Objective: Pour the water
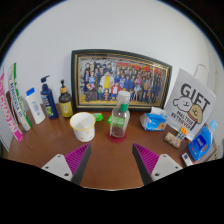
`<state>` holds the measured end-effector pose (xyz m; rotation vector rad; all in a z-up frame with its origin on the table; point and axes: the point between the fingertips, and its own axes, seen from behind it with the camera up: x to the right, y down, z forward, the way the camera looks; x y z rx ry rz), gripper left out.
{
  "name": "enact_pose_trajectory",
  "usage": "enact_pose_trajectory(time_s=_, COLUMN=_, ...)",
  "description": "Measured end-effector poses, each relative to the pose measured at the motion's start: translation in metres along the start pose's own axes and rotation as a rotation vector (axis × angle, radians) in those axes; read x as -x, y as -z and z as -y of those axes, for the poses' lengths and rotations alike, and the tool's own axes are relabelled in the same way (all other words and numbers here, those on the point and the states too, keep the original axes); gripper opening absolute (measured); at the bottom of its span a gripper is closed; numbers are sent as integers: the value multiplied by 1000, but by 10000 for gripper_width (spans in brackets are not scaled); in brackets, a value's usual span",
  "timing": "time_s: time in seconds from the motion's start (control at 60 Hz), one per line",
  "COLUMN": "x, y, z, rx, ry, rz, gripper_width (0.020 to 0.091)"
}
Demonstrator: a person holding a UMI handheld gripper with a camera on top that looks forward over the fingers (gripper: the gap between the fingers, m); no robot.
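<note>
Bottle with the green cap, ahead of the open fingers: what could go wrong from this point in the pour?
1. The bottle is narrow and tall; an off-centre approach by the gripper could tip it.
2. The white cup stands close beside the bottle, so one of the fingers might knock it during the reach.
3. The framed photo stands right behind both, and the cup's mouth is small: spilled water could reach it.
</note>
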<state>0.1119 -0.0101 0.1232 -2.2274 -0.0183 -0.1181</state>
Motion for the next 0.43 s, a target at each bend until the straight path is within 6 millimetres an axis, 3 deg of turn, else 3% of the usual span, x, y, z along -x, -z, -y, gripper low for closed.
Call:
enact_pose_trajectory(time_s=0.183, x=25, y=68, z=-20, rx=7, ry=16, rz=-30, gripper_width=852)
enact_pose_trajectory(time_s=0.333, x=39, y=94, z=-31, rx=14, ry=4, rz=-35, gripper_width=852)
enact_pose_trajectory(time_s=0.433, x=45, y=103, z=-28, rx=-3, ry=12, rz=-42, gripper_width=851)
